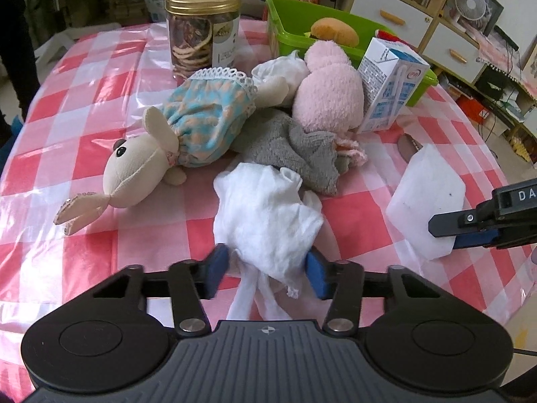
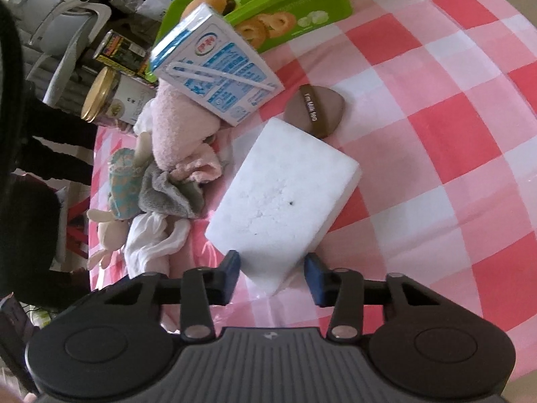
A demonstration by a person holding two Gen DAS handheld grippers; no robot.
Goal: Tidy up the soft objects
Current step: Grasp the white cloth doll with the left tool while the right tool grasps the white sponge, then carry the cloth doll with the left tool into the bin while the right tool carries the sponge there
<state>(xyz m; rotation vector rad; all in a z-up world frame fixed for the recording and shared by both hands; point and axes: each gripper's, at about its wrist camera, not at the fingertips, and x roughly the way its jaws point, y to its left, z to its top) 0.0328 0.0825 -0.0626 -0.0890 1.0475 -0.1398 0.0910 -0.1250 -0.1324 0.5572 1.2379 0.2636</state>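
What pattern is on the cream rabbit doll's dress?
Light blue and peach checks with a white lace hem, on the rabbit doll's dress; clearest in the left wrist view.

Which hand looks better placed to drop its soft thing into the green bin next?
Probably the right. Its tool straddles the white sponge, which lies nearer the green bin. The left tool is around the white cloth, with the toy pile between it and the bin.
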